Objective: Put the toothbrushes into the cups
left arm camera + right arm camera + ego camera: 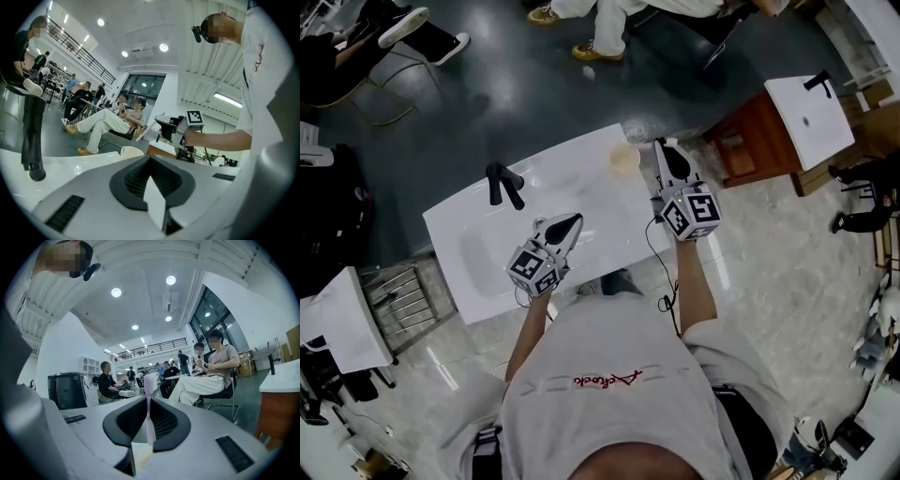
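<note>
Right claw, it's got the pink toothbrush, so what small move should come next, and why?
Probably ease the right claw sideways toward the cream cup until the pink toothbrush is over its mouth. The claw is shut on the brush, and in the head view the cup stands on the white counter just beside it.

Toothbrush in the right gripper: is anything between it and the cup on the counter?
Nothing visible does. The right gripper, shut on the pink toothbrush, is just beside the cream cup, with only bare white counter around it.
</note>
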Motion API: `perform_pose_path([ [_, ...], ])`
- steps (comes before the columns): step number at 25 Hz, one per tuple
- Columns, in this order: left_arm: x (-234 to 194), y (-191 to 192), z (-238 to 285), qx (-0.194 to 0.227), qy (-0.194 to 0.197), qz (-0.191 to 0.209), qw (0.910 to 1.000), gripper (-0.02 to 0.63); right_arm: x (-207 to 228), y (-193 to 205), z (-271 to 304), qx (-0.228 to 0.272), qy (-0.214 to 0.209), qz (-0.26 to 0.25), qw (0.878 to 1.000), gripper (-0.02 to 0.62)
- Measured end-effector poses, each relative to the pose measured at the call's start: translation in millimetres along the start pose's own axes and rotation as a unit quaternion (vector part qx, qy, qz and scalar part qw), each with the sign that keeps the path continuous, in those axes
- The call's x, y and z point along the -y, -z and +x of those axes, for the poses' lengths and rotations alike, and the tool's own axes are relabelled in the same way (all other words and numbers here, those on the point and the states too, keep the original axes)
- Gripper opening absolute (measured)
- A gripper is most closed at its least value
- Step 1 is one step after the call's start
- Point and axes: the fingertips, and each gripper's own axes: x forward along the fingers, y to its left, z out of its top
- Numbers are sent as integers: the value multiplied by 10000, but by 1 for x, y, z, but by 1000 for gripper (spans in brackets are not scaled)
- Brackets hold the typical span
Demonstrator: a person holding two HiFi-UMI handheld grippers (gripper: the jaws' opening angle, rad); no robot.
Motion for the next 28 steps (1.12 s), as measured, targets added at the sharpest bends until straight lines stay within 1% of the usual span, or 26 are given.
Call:
perform_pose_path([
  [3,-7,1,-4,21,-44,-41,10000,9,2,11,7,-72,28,83,9999,18],
  [9,-12,1,-3,-12,-122,-75,9999,9,2,54,14,-453,43,338,9984,18],
  [16,-19,0,-5,-79,-180,-99,9998,9,1,94,19,-781,74,623,9950,19],
  [24,-24,5,-3,-153,-237,-122,9995,9,8,120,17,-844,186,1070,9905,20],
  [28,-24,7,-3,-179,-252,-129,9994,9,7,127,15,-889,186,1088,9899,20],
])
